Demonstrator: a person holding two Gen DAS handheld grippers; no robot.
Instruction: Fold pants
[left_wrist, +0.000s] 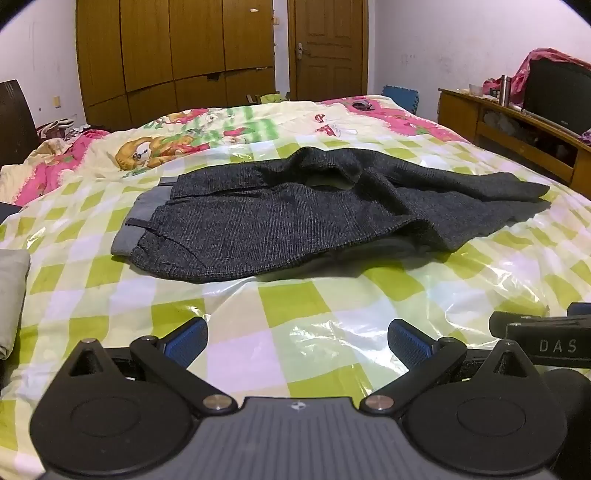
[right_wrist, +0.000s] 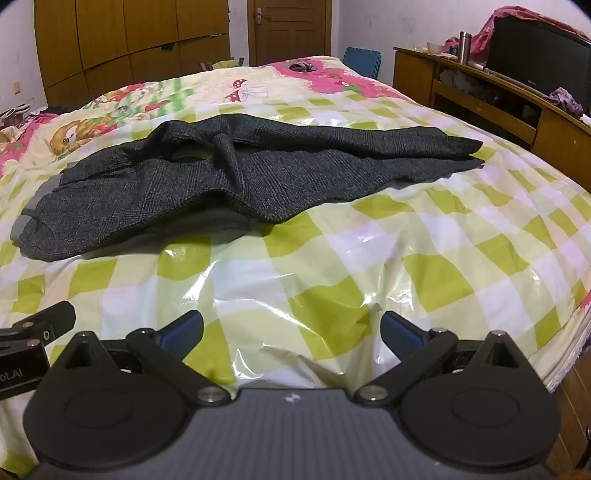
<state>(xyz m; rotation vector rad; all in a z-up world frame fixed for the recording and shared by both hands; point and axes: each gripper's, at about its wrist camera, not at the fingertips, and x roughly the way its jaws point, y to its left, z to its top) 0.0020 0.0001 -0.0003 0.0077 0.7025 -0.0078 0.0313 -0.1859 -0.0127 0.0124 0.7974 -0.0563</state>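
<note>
A bed (left_wrist: 295, 295) fills both views, draped in a shiny green-and-white checked sheet, with a cartoon quilt (left_wrist: 166, 144) bunched toward the upper left. Behind it, a wooden wardrobe (left_wrist: 173, 55) and a door (left_wrist: 328, 48) stand along the far wall; a low cabinet (right_wrist: 480, 99) carrying a dark screen (right_wrist: 539, 55) sits at the right edge. Across mid-frame lie the pants (left_wrist: 295, 210), dark grey, rumpled, waistband left, legs trailing right, one leg twisted over the other. Low in each frame, the left gripper (left_wrist: 297, 341) and right gripper (right_wrist: 291, 332) hover over bare sheet, jaws spread wide, nothing between them.
</note>
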